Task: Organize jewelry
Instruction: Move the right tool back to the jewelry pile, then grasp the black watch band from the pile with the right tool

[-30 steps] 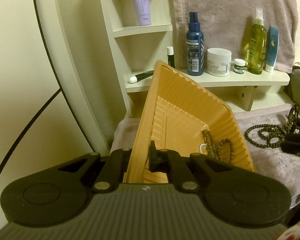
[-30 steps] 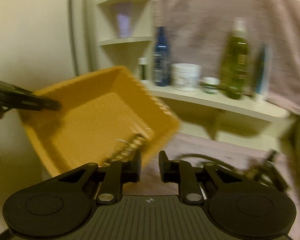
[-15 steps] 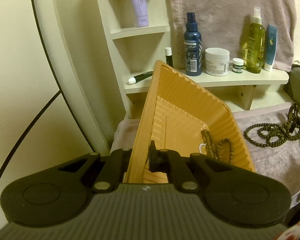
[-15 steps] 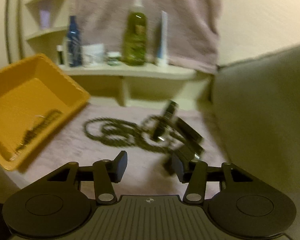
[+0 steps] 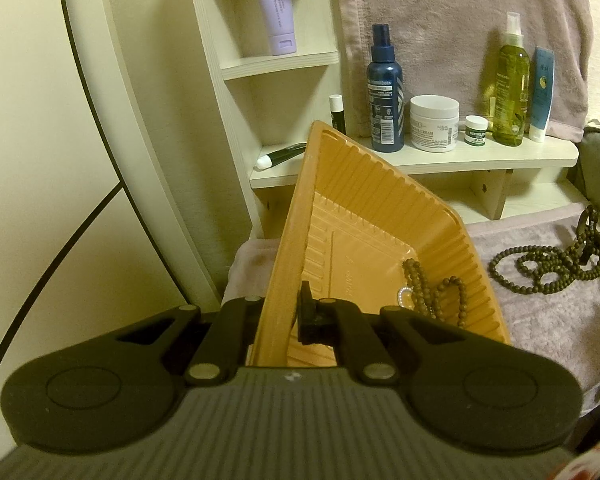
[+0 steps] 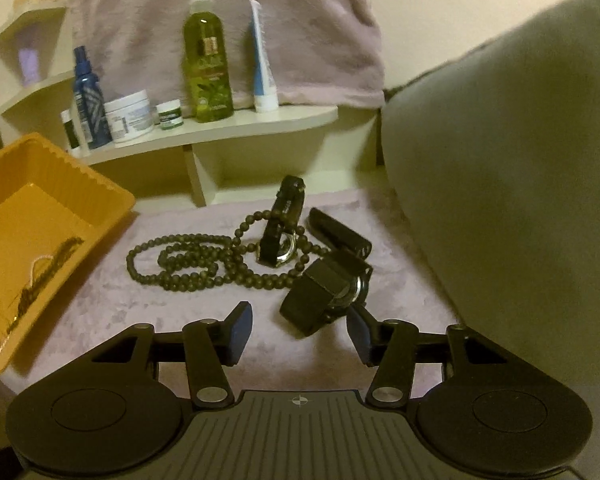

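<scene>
L gripper (image 5: 278, 314) clamped on tilted tray (image 5: 384, 216) wall; beads (image 5: 420, 284) inside. R gripper (image 6: 298, 334) wide open, holding nothing, watch (image 6: 324, 292) just ahead.

Plastic, beads, cloth and painted wood on a small dressing corner.

The orange tray (image 5: 384, 216) looks like thin plastic, ribbed on its walls and a little glossy on the floor. The bead necklace (image 6: 188, 264) is made from dark round beads with a dull, matt surface. The nearer watch (image 6: 328, 292) has a matt black strap that seems woven, and its case looks like shiny metal. The mat (image 6: 204, 320) under them is soft pinkish cloth with a short fuzzy pile, and the towel (image 5: 460, 32) hanging behind looks like similar plush cloth. The shelf (image 5: 440, 160) appears to be wood painted cream, smooth and matt. The green bottle (image 6: 208, 64) is clear and glossy. The gripper fingers (image 6: 238, 332) are matt black plastic.
</scene>
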The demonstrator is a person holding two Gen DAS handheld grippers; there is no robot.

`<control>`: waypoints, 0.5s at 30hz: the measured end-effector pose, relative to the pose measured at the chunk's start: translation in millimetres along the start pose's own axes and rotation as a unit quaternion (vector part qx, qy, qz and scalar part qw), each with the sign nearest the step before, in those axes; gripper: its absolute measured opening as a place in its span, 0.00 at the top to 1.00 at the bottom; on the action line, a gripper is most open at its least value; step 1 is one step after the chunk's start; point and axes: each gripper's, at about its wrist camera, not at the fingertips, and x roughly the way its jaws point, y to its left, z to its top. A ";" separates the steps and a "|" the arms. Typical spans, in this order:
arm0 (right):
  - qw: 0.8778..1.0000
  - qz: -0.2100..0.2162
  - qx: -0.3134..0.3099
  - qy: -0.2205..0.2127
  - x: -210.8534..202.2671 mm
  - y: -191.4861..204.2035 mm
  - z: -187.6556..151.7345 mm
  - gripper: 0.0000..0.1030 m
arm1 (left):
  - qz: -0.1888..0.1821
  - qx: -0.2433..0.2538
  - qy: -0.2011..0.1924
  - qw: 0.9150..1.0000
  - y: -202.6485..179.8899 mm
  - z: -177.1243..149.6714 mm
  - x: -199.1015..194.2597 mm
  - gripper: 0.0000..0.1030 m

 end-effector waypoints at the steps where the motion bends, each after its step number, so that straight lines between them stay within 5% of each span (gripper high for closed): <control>1: 1.000 -0.001 0.003 -0.001 2.2 0.5 0.4 0.49 | 0.000 0.000 0.000 1.000 0.0 0.0 0.2 0.95; 10: 0.999 0.005 0.038 -0.007 13.5 -0.6 6.0 0.50 | 0.000 -0.001 0.001 1.000 0.8 0.7 1.0 0.95; 15: 0.999 0.005 0.046 -0.006 15.6 -1.2 10.1 0.78 | 0.000 0.000 0.001 1.000 1.3 0.5 1.4 0.95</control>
